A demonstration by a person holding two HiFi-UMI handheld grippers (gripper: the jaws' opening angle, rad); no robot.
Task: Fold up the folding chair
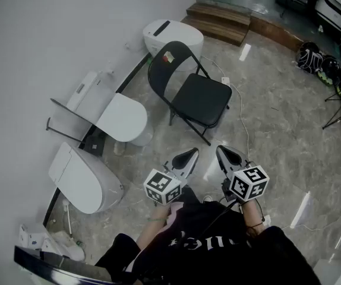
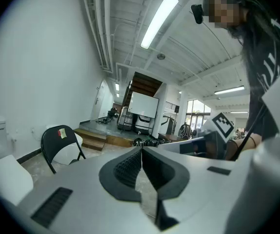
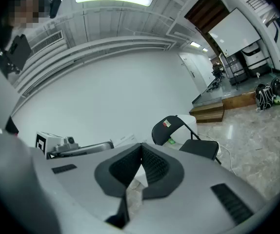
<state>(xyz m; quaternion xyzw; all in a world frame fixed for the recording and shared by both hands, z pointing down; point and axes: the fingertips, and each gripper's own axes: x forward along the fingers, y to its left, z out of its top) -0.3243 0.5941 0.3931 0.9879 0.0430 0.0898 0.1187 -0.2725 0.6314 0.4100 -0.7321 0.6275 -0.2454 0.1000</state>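
A black folding chair [image 1: 194, 94] stands unfolded on the marble floor, its backrest toward the wall and a small sticker on the backrest. It also appears at the left in the left gripper view, chair [image 2: 59, 145], and right of centre in the right gripper view, chair [image 3: 189, 135]. My left gripper [image 1: 191, 154] and right gripper [image 1: 223, 152] hover side by side just short of the seat's front edge, both shut with nothing between the jaws. Neither touches the chair.
Three white toilets line the wall: toilet [image 1: 173, 35] behind the chair, toilet [image 1: 114, 113] to its left, toilet [image 1: 84, 180] nearer me. A white cable [image 1: 242, 117] runs over the floor right of the chair. Wooden steps [image 1: 218, 21] lie at the back. Bags [image 1: 313, 58] sit far right.
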